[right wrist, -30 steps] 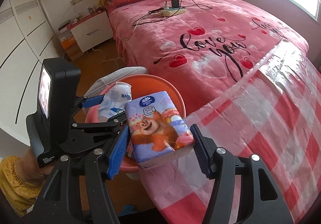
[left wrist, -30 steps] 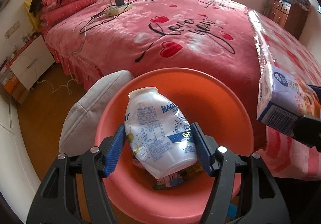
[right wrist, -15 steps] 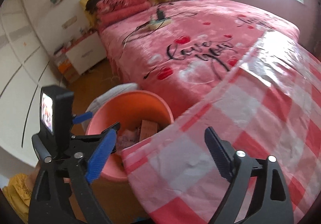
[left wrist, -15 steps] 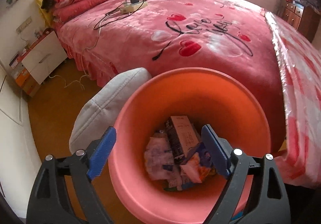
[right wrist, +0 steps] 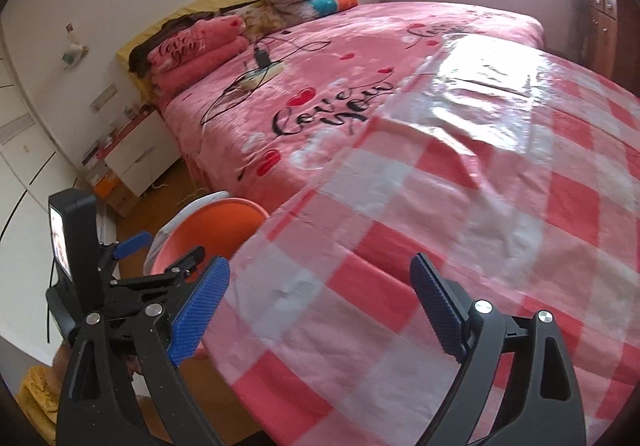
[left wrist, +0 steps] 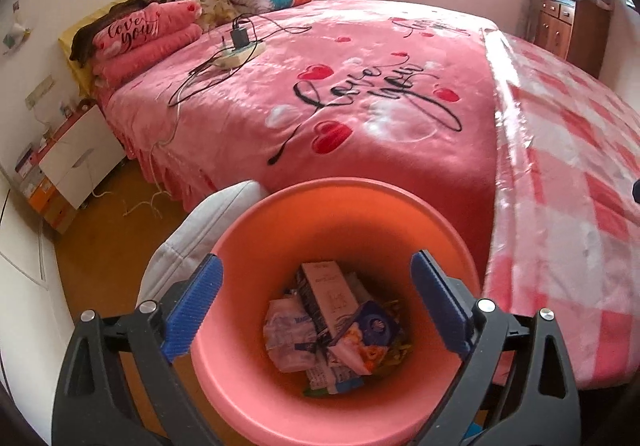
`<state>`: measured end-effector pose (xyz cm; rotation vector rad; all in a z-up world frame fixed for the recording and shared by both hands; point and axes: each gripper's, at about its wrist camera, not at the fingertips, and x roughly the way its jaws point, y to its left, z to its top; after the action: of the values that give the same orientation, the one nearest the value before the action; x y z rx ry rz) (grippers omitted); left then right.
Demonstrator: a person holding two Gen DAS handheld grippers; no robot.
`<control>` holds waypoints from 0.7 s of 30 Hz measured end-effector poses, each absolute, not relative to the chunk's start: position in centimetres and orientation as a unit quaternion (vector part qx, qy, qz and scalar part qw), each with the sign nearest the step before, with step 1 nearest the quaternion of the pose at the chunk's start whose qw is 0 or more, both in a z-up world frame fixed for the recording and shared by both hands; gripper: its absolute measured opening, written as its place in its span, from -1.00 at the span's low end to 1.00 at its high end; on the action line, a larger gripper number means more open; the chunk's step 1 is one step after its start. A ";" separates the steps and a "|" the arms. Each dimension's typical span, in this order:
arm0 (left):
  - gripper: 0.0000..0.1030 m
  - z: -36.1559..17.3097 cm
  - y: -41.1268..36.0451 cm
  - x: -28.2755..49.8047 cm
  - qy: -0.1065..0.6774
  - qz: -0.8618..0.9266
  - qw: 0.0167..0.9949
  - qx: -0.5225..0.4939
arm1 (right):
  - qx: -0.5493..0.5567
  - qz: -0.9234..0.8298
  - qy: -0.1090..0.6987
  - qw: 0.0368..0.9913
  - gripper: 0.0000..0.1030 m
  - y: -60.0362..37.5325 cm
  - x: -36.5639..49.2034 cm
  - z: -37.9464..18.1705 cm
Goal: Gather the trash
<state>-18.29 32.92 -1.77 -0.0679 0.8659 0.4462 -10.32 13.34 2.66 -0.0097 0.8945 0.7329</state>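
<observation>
An orange trash bin (left wrist: 276,230) stands on the floor beside the bed. Inside it lie a crumpled white bottle (left wrist: 286,334), a carton (left wrist: 328,292) and a blue tissue pack (left wrist: 372,330). My left gripper (left wrist: 316,304) is open and empty right above the bin's mouth. My right gripper (right wrist: 318,304) is open and empty over the pink checked tablecloth (right wrist: 460,230). The bin (right wrist: 216,222) and the left gripper (right wrist: 132,246) show at the left of the right wrist view.
A pink "Love You" bed (left wrist: 340,94) fills the middle, with a power strip and cables (left wrist: 238,54) on it. A grey cushion (left wrist: 200,226) leans by the bin. A white nightstand (left wrist: 76,162) stands left. A wooden cabinet (left wrist: 572,26) stands at the far right.
My left gripper let go of the white bottle and my right let go of the tissue pack; both now lie in the bin. The right gripper has moved right, over the tablecloth.
</observation>
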 end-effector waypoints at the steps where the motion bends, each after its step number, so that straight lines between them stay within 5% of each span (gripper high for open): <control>1: 0.85 -1.6 32.8 -18.2 0.414 0.213 0.884 -0.033 | -0.005 0.343 0.419 0.841 0.76 12.9 -10.4 2.7; 21: 0.86 2.7 26.3 -15.9 0.383 0.192 0.903 0.020 | -0.003 0.292 0.387 0.875 0.82 6.0 -11.6 2.9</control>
<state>-15.91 26.29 2.69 0.0422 0.7922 0.3965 -11.60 6.04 2.87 -0.0058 0.8076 0.6100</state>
